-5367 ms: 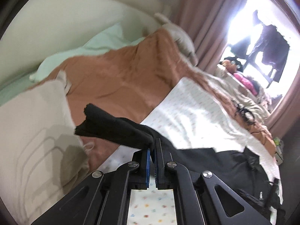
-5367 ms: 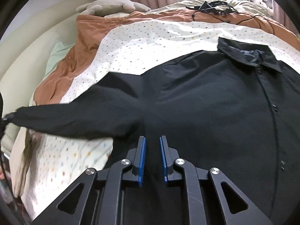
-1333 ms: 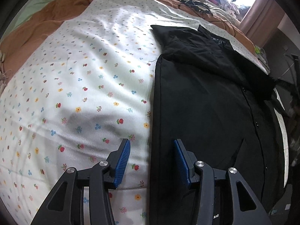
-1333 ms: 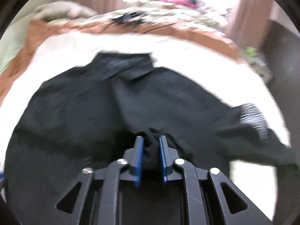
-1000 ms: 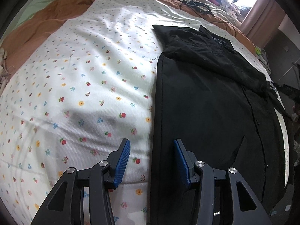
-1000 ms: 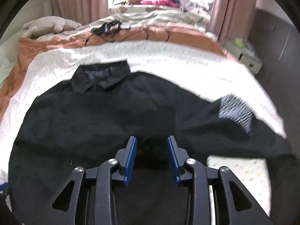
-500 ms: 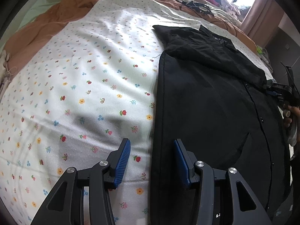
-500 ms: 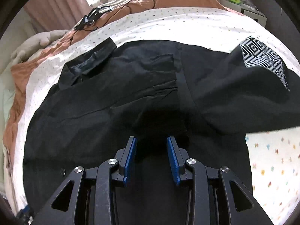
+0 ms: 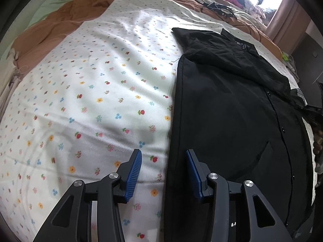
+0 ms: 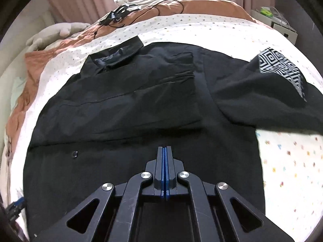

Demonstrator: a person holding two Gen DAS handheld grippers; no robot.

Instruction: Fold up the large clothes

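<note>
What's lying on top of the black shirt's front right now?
One sleeve is folded across the black shirt, below the collar. Whatever it covers, upper buttons included, is hidden. The other sleeve lies spread out sideways.

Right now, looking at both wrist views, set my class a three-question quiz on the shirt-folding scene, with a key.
1. True or false: the left gripper is open, straddling the folded edge of the black shirt.
2. The right gripper is: A) wide open B) shut, nothing visibly held C) holding the collar.
3. Which sleeve is not yet folded in: the plain sleeve or the sleeve with the patterned patch?

Key: 1 true; 2 B; 3 the patterned one, lying out over the floral sheet.
</note>
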